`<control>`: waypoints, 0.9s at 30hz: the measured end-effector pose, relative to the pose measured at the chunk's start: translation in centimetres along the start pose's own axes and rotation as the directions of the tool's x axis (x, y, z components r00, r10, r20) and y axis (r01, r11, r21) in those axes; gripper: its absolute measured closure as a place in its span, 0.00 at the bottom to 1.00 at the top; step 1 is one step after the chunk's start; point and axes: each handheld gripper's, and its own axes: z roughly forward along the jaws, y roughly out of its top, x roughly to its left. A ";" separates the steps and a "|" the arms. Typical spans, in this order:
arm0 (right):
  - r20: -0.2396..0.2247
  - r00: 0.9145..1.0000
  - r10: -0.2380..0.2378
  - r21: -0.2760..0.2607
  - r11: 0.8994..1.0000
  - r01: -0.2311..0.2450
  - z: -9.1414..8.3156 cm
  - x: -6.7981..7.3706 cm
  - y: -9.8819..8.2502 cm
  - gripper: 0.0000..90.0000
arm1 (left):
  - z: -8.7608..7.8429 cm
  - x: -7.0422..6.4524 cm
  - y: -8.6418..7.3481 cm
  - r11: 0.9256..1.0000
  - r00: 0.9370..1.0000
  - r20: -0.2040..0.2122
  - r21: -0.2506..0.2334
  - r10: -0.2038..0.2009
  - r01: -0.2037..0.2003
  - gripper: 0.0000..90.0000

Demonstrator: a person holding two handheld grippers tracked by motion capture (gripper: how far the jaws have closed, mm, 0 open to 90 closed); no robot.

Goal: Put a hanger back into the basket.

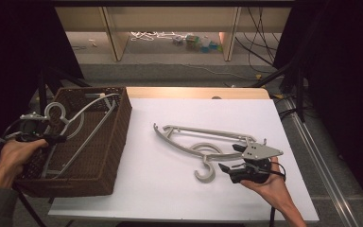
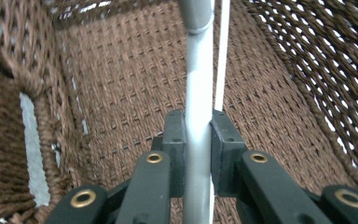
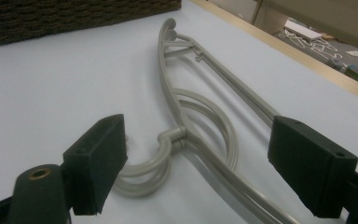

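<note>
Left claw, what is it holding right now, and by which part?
The left claw is shut on a grey hanger inside the wicker basket, clamping its straight bar. The right claw is open and holds nothing.

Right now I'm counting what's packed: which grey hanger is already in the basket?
The hanger clamped by the left gripper, inside the wicker basket; the other hanger lies on the white table.
</note>
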 end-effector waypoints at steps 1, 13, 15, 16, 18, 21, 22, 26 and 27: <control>-0.001 1.000 0.000 0.001 1.000 0.000 0.0 0.0 0.0 0.23 | 0.1 0.1 0.0 1.000 1.000 -0.008 -0.001 -0.016 0.016 0.87; -0.002 1.000 0.008 0.006 1.000 -0.008 0.1 -0.1 -0.1 0.23 | 0.4 0.5 0.6 1.000 0.996 -0.093 0.003 0.007 -0.007 0.85; -0.003 1.000 0.012 0.007 1.000 -0.012 0.1 -0.1 -0.1 0.23 | 0.5 0.6 0.6 0.999 0.997 -0.072 0.036 0.013 -0.010 0.85; -0.004 1.000 0.012 0.006 1.000 -0.012 0.1 -0.1 -0.1 0.23 | 0.7 0.5 0.6 0.999 0.997 -0.071 0.040 0.013 -0.010 0.85; -0.003 1.000 0.006 0.004 1.000 -0.006 0.1 -0.1 -0.1 0.23 | 1.1 0.5 0.6 0.999 0.995 -0.095 0.047 0.012 -0.008 0.84; 0.003 1.000 0.012 0.008 1.000 -0.012 0.0 -0.1 -0.1 0.23 | 1.3 0.5 0.7 0.999 0.993 -0.116 0.048 -0.015 0.021 0.83; 0.005 1.000 0.008 0.005 1.000 -0.008 0.0 -0.2 -0.1 0.23 | 1.2 0.6 0.7 0.998 0.992 -0.127 0.048 -0.026 0.032 0.81; 0.004 1.000 0.014 0.007 1.000 -0.014 0.0 -0.2 -0.2 0.23 | 0.8 1.1 0.5 0.996 0.990 -0.111 0.007 -0.083 0.084 0.76; 0.004 1.000 0.013 0.006 1.000 -0.013 0.0 -0.2 -0.2 0.23 | 0.5 1.2 0.4 0.995 0.989 -0.109 -0.010 -0.100 0.100 0.75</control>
